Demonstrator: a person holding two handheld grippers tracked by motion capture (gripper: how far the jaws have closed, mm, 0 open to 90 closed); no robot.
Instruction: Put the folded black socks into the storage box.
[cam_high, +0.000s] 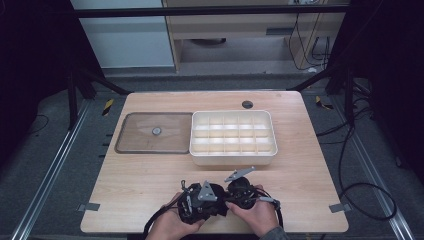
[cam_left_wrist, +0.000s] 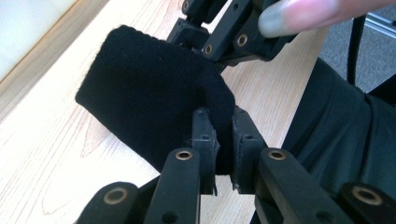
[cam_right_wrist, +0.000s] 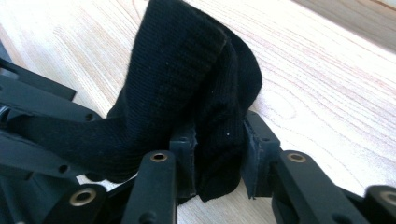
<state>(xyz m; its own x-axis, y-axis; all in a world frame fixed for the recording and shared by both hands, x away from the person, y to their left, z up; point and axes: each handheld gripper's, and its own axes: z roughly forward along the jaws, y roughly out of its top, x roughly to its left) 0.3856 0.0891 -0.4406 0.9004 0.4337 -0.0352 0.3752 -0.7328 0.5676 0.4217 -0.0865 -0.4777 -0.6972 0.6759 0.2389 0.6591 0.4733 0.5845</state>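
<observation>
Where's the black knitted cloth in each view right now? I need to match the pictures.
High view: the black cloth sits low at centre, bunched between the two grippers near the table's front edge.
Left gripper view: it fills the centre-left, its edge pinched by the left gripper.
Right gripper view: it rises up the middle, a fold clamped by the right gripper.
Shared landmark: the light wooden tabletop under the cloth.

Wooden table (cam_high: 150, 175) stands on grey carpet (cam_high: 45, 165). Cabinet (cam_high: 240, 30) at 12 o'clock; white panel (cam_high: 125, 40) at 11 o'clock.
</observation>
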